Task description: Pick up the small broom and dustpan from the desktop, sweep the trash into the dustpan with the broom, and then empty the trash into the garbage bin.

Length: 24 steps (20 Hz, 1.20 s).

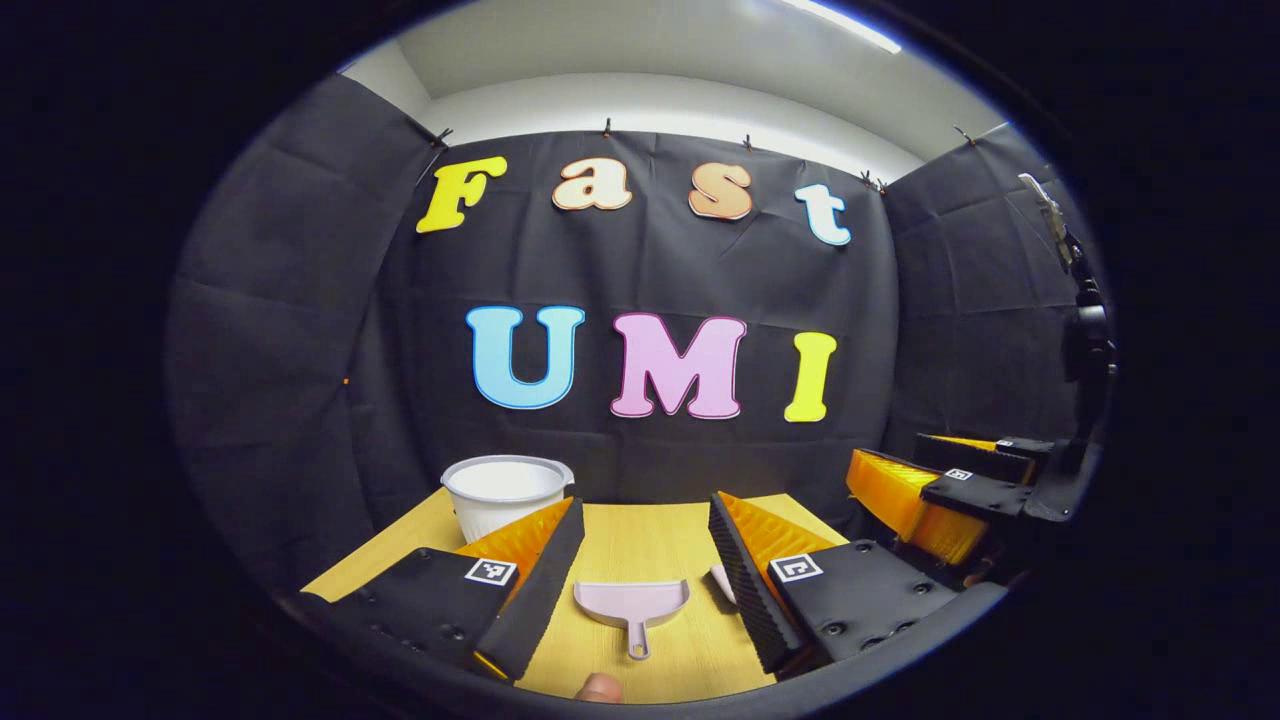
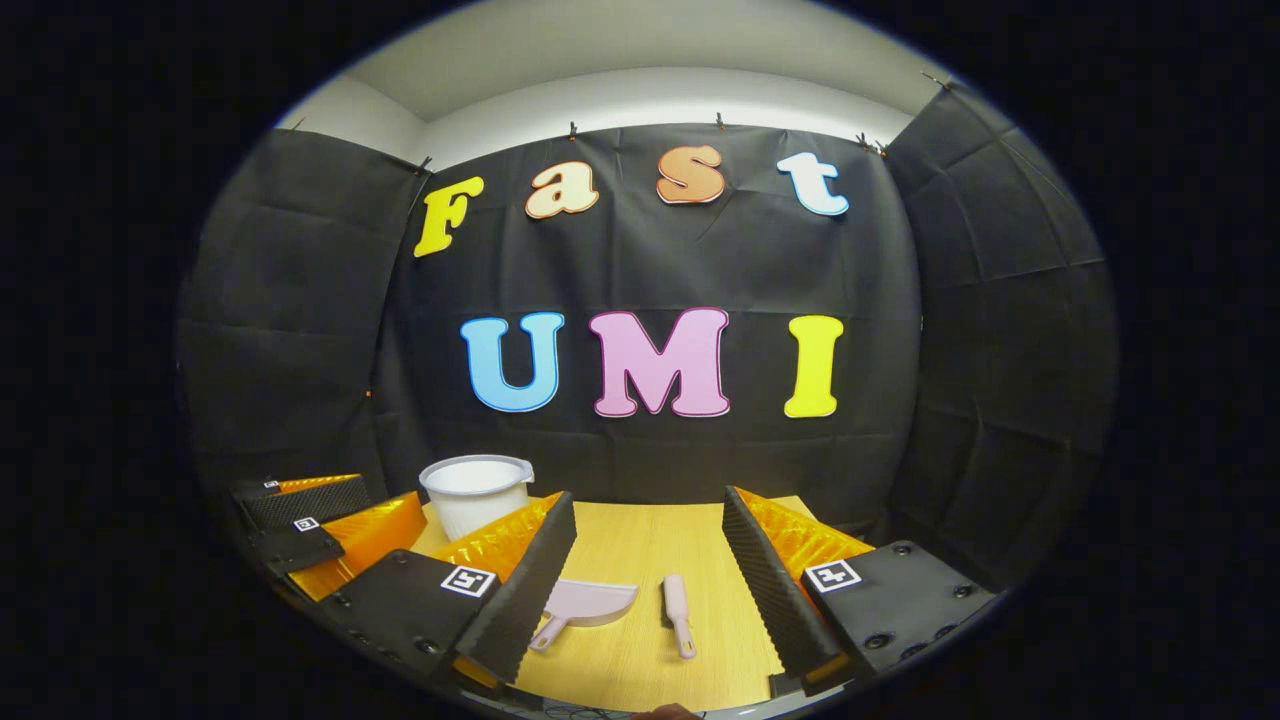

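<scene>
Lying mid-surface (image 2: 620,560), the dustpan (image 1: 631,606) and broom (image 2: 678,612) are framed by both claws, left claw (image 1: 640,570) and right claw (image 2: 645,575) spread apart, empty

dustpan (image 2: 585,603) on table (image 2: 640,540), left of broom (image 2: 678,612) | the two lie near each other, apart | bin (image 2: 476,493) behind, at table's far left

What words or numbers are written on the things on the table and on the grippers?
None can be read.
No writing visible on the pale pink plastic dustpan, the pale pink small broom or the white round garbage bin.
The square black-and-white tags on the left gripper and right gripper carry patterns, not words.
</scene>
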Motion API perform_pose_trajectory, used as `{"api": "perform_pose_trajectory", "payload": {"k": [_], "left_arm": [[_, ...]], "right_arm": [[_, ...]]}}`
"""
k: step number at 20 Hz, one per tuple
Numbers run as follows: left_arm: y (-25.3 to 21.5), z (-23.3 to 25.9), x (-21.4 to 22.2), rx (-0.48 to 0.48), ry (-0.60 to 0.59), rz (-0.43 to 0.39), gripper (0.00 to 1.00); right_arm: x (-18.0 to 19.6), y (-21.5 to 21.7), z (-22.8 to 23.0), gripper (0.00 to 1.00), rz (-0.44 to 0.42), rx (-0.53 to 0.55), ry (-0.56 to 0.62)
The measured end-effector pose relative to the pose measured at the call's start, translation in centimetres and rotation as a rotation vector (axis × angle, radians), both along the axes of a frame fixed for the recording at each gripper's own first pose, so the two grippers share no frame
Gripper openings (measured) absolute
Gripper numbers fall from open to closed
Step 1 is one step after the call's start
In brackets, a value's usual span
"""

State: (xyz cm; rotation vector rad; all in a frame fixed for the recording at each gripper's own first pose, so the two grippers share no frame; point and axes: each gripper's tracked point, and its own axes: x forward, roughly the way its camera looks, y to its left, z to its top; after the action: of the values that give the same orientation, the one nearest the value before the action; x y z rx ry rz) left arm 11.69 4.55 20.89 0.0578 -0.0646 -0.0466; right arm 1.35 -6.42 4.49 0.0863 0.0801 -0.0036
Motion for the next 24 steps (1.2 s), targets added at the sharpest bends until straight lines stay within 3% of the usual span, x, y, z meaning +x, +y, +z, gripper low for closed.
{"api": "perform_pose_trajectory", "payload": {"k": [2, 3, 7, 8, 9, 12, 13, 14, 24], "left_arm": [[0.4, 0.2, -0.1, 0.004, -0.004, 0.012, 0.75], [0.5, 0.3, 0.0, 0.003, -0.007, 0.015, 0.72], [0.7, 0.4, -0.3, -0.004, 0.002, 0.031, 0.77], [0.8, 0.3, -0.3, -0.004, 0.006, 0.038, 0.75], [0.9, 0.1, -0.2, -0.005, 0.012, 0.044, 0.75], [0.7, -0.1, -0.3, -0.021, 0.026, 0.049, 0.77], [0.7, -0.1, -0.4, -0.025, 0.03, 0.05, 0.75], [0.6, -0.1, -0.4, -0.026, 0.031, 0.048, 0.72], [0.4, -1.1, -0.2, -0.012, 0.041, 0.039, 0.75]], "right_arm": [[-0.2, 0.2, 0.2, 0.89, 0.001, -0.004, -0.013], [-0.3, 0.2, 0.1, 0.96, -0.001, -0.012, -0.017], [-0.5, 0.5, -0.2, 0.96, -0.002, -0.023, -0.018], [-0.6, 0.3, 0.1, 0.89, -0.01, -0.022, -0.029], [-0.6, 0.1, 0.3, 0.96, -0.018, -0.023, -0.041], [-0.6, -0.5, 0.0, 0.96, -0.036, -0.047, -0.045], [-0.6, -0.6, -0.1, 0.89, -0.037, -0.044, -0.041], [-0.6, -0.6, -0.2, 0.96, -0.037, -0.037, -0.039], [-0.4, -0.8, -0.4, 0.96, -0.042, -0.046, -0.046]]}}
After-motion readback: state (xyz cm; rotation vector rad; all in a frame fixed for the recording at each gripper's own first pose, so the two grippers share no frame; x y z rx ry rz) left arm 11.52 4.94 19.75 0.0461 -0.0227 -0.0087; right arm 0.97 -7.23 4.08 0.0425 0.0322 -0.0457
